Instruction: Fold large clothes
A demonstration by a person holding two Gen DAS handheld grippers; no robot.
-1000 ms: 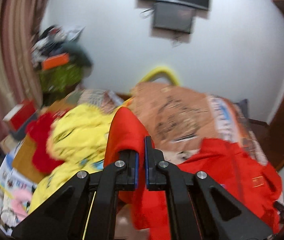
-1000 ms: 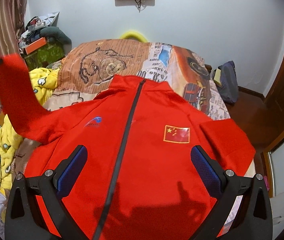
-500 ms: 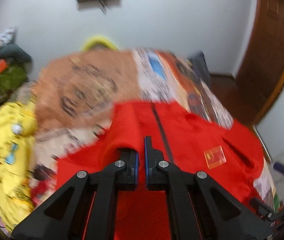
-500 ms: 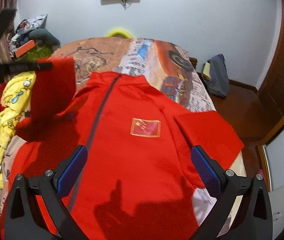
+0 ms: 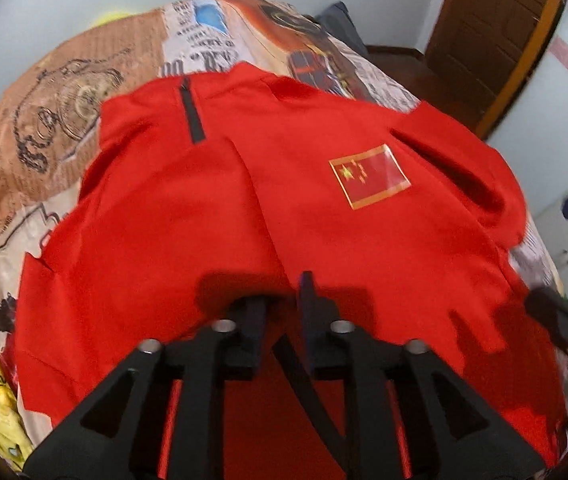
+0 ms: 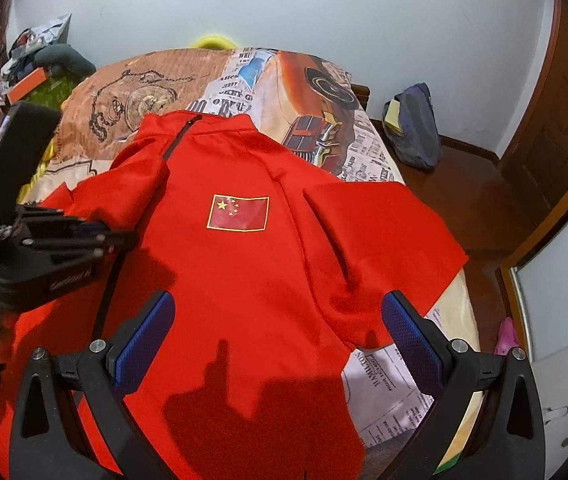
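Left black 2-finger gripper [image 5: 284, 300]: jaws just been opening, slightly parted, no cloth visibly pinched, tips blurred. Red zip-front jacket [image 6: 244, 272] flat on printed bedspread [image 6: 132, 84], zipper mostly hidden under folded sleeve. Right blue-padded gripper [image 6: 276, 320] spread wide above hem, empty.

The jacket [image 6: 252, 280] is soft matt red cloth, smooth with a few creases, and its flag patch [image 6: 238, 213] has a glossy, film-like sheen. Its zip [image 5: 191, 114] is dull dark tape. The bedspread [image 6: 132, 92] is printed matt cloth. The right tool [image 6: 278, 332] is matt black plastic with bright metal pins and rough, dimpled blue pads [image 6: 401, 326]. The door [image 5: 487, 28] is polished brown wood.
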